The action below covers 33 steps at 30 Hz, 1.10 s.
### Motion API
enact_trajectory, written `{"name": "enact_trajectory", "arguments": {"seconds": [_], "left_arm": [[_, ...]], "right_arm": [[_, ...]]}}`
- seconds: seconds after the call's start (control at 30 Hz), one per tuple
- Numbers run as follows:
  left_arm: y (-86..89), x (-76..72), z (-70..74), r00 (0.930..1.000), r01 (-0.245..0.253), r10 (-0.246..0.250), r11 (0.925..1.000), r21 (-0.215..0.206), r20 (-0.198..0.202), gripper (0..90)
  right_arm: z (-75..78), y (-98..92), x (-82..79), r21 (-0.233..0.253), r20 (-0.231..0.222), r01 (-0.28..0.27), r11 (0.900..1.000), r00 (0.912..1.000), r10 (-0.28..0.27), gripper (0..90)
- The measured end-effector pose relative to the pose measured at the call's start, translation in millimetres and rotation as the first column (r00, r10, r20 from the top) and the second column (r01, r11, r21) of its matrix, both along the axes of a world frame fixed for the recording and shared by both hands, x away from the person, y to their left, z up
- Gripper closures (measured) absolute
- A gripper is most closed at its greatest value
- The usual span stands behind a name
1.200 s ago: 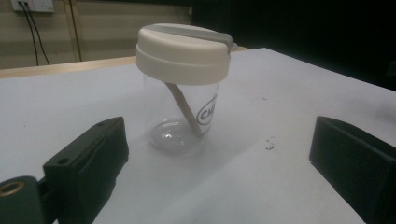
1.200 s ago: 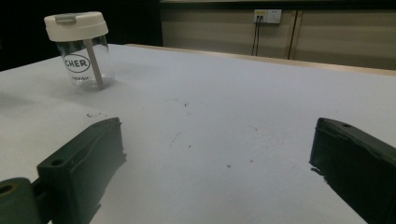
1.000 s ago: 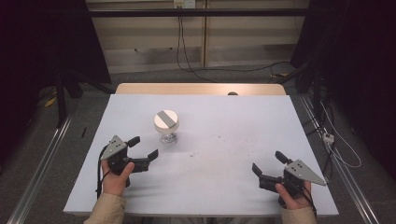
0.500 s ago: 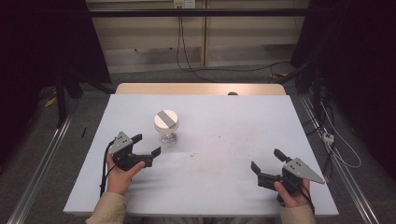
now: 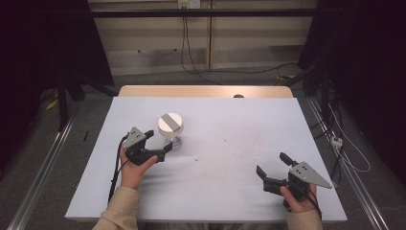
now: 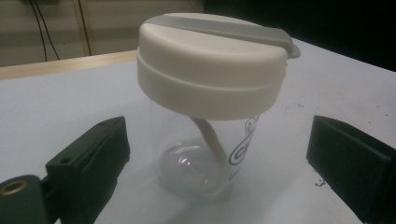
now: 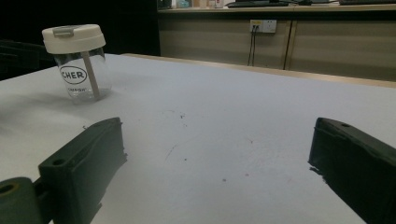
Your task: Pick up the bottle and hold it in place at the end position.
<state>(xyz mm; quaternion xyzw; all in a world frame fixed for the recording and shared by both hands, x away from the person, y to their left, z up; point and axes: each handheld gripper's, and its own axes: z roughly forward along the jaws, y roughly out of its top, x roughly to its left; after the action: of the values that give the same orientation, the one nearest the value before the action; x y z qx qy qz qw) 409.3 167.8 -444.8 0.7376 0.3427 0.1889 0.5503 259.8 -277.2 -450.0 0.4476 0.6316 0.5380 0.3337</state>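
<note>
Left gripper view: clear glass jar (image 6: 205,154) with smooth, round cream plastic lid (image 6: 210,60) stands upright, long axis vertical, on the white matte table (image 6: 56,102), between the left gripper's (image 6: 219,154) spread black jaws. Right gripper (image 5: 275,172) likewise agape, well apart.

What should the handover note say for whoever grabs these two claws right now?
Left claw: open, jaws either side of the clear cup, not touching it yet.
Right claw: open, holding nothing, low over the white table at its near right, far from the cup.
Cup: upright, left of centre, cream lid on, straw inside.
Done: left claw lined up on the cup.
Left: probably close on the glass below the lid; nothing gripped yet.
</note>
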Motion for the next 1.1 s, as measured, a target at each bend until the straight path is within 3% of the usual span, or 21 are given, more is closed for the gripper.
{"name": "enact_trajectory", "arguments": {"seconds": [0.5,0.6,0.8,1.1], "left_arm": [[-5.0,11.3,-0.2,0.9999,-0.016,0.016,0.9998,-0.012,0.004,5.6],[-7.5,15.0,-3.8,1.0000,-0.007,0.007,0.9998,0.018,-0.007,5.6],[-12.1,20.2,-5.1,0.9999,-0.008,0.008,0.9999,0.008,-0.014,5.6],[-19.5,31.3,-10.1,0.9998,-0.004,0.004,0.9996,0.028,-0.018,5.7]], "right_arm": [[-0.2,1.4,1.0,-0.012,0.004,-0.009,1.000,1.0000,0.009,2.9],[-0.2,1.8,1.3,-0.013,0.004,-0.012,1.000,0.9999,0.012,2.9],[0.1,3.0,2.0,-0.013,0.006,-0.014,1.000,0.9999,0.014,3.0],[-0.2,2.4,3.4,-0.018,0.006,-0.018,1.000,0.9998,0.018,3.0]]}}
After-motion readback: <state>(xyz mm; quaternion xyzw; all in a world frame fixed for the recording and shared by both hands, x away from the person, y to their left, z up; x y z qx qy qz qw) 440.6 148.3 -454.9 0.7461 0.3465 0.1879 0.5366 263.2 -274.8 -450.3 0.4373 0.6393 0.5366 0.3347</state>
